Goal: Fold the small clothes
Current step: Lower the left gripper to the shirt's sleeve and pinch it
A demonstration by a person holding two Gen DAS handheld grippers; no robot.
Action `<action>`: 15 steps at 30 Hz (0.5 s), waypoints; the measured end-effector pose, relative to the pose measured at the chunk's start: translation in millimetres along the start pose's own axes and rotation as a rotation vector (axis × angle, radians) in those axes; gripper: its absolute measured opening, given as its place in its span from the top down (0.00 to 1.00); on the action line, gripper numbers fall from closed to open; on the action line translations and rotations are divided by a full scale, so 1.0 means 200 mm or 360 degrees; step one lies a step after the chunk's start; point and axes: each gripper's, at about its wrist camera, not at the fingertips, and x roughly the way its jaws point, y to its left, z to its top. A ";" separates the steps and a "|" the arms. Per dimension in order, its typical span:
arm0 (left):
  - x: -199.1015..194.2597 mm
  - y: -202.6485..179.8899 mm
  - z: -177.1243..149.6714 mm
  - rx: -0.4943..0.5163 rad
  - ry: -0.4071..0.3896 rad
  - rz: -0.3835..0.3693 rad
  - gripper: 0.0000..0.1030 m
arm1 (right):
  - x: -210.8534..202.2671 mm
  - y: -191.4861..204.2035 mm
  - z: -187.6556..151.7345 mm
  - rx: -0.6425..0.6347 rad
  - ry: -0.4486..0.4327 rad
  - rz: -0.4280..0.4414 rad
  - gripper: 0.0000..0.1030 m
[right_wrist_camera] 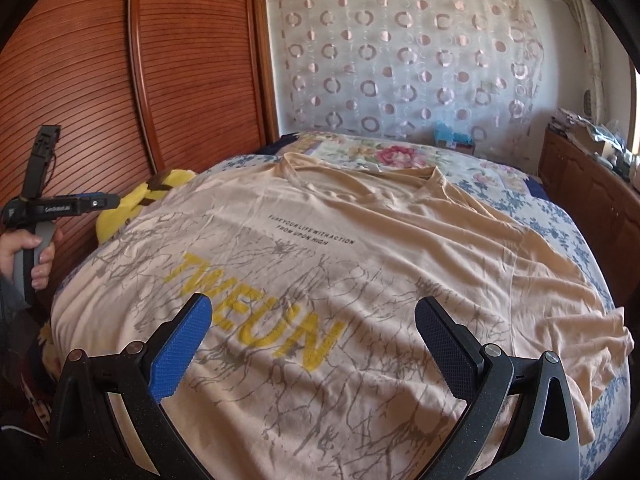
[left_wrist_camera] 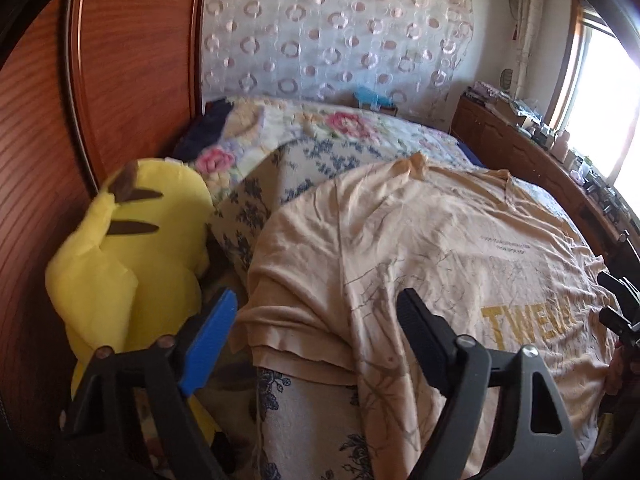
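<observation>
A beige T-shirt (right_wrist_camera: 360, 248) with yellow letters and grey branch print lies spread flat, front up, on the bed, neck at the far side. It also shows in the left wrist view (left_wrist_camera: 460, 248), its left sleeve (left_wrist_camera: 296, 344) hanging over the bed's near left edge. My left gripper (left_wrist_camera: 316, 320) is open and empty, above that sleeve; it also shows at the left in the right wrist view (right_wrist_camera: 100, 202). My right gripper (right_wrist_camera: 312, 316) is open and empty above the shirt's lower front; part of it shows at the right edge of the left wrist view (left_wrist_camera: 618, 312).
A yellow plush toy (left_wrist_camera: 136, 248) lies between the bed and the wooden wardrobe (right_wrist_camera: 120, 100) on the left. A floral bedspread (right_wrist_camera: 400, 156) covers the bed. A wooden cabinet (right_wrist_camera: 592, 200) with clutter runs along the right, under a bright window (left_wrist_camera: 604, 112).
</observation>
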 end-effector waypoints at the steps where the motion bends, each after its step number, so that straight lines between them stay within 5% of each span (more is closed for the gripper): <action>1: 0.03 0.02 0.00 -0.0002 0.0039 0.0000 0.39 | 0.01 0.00 0.00 -0.0004 0.0011 0.0005 0.00; 5: 0.13 0.07 -0.02 -0.0010 0.0143 0.0041 0.62 | 0.04 0.01 -0.01 -0.0019 0.0047 0.0005 0.00; 12: 0.13 0.11 -0.03 -0.0009 0.0225 -0.0014 0.64 | 0.05 0.00 -0.03 0.0016 0.0038 -0.0009 0.00; 15: 0.11 0.08 -0.02 0.0069 0.0232 0.0019 0.88 | 0.04 -0.01 -0.03 0.0028 0.0037 -0.0011 0.00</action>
